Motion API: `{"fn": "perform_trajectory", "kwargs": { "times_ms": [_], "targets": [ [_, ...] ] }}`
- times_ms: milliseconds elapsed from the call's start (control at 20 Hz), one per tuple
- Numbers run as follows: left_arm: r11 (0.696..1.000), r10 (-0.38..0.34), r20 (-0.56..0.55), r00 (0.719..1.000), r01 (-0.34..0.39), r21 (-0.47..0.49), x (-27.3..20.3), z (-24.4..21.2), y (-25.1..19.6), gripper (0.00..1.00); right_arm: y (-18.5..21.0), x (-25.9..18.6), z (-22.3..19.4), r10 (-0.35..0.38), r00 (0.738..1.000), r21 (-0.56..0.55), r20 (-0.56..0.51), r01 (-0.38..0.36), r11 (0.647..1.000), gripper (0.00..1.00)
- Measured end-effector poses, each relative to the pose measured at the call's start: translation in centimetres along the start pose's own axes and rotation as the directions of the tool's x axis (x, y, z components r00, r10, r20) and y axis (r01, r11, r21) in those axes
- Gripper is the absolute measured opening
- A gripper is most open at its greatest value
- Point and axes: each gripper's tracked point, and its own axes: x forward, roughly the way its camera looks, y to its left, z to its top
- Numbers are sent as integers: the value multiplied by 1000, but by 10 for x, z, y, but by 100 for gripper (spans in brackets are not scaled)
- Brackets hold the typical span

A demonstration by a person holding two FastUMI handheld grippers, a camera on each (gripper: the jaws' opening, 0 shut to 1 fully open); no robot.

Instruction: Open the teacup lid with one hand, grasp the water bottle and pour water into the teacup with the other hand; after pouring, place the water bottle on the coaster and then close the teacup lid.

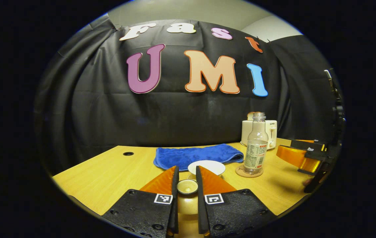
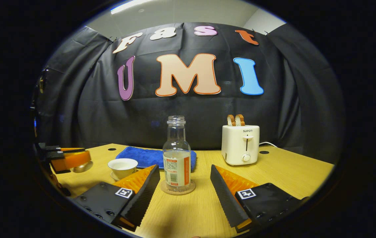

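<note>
Pinched between our left gripper's [image 1: 187,178] fingers, the lid [image 1: 187,186] hangs just short of the open teacup [image 1: 206,167], which lies straight ahead. Our right gripper [image 2: 185,178] is spread wide; the bottle [image 2: 176,155] stands upright on its coaster [image 2: 177,189].

Wood table [image 2: 283,172] – towel [image 2: 145,157], toaster [image 2: 240,144], coaster [image 2: 177,191]

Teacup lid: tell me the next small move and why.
Probably carry the teacup lid, clamped in the left gripper, forward over the uncovered teacup. The water bottle already stands on the coaster, and the right gripper has its jaws open, clear of it.
</note>
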Motion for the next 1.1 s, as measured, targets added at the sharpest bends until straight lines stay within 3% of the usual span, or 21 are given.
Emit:
{"fn": "perform_trajectory", "kwargs": {
  "times_ms": [550, 600, 700, 1100],
  "targets": [
    [999, -33, 1, 999, 33, 5, 74, 1, -20, 20, -39, -38, 2, 4, 1000, 3, 3, -4, 1000, 98],
    [999, -33, 1, 999, 33, 7, 80, 0, -20, 20, -40, -39, 2, 5, 1000, 2, 3, -5, 1000, 93],
    [999, -28, -4, 1000, 28, 15, 90, -1, -20, 20, -41, -41, 3, 10, 1000, 2, 3, -10, 1000, 98],
    [996, -26, -45, 999, 29, 80, 104, -6, -26, 20, -44, -43, 2, 18, 1000, 2, 3, -18, 1000, 98]
  ]
}}
